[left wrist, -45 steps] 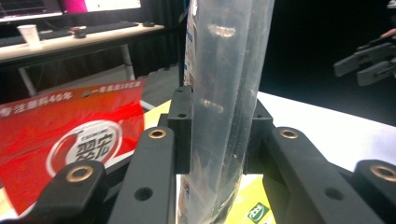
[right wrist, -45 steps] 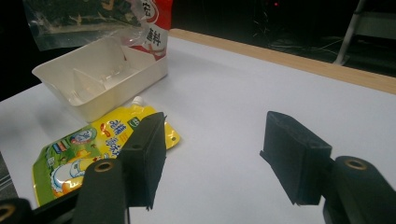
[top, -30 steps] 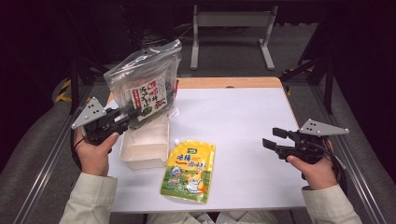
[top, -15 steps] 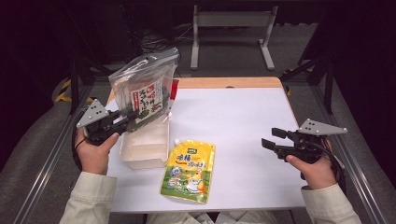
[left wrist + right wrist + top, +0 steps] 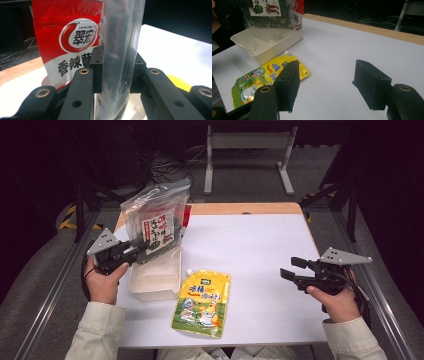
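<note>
My left gripper (image 5: 142, 251) is shut on the lower edge of a clear bag (image 5: 157, 222) of dark dried food with a white label. The bag stands upright over a white plastic container (image 5: 152, 282) at the table's left. In the left gripper view both pads (image 5: 98, 67) press on the clear bag (image 5: 117, 50), and a red chili pouch (image 5: 70, 37) stands right behind it. A yellow spouted pouch (image 5: 202, 302) lies flat beside the container. My right gripper (image 5: 292, 268) hovers open over the table's right side; in the right gripper view nothing is between its jaws (image 5: 327, 82).
The white table (image 5: 250, 245) has a wooden strip along its far edge. The red pouch (image 5: 186, 215) peeks out behind the held bag. In the right gripper view the container (image 5: 265, 50) and yellow pouch (image 5: 262, 77) lie ahead to the left. Metal rails run along both sides.
My left hand has lowered the clear bag and brought it closer to the container. The right hand and the yellow pouch have stayed put.
</note>
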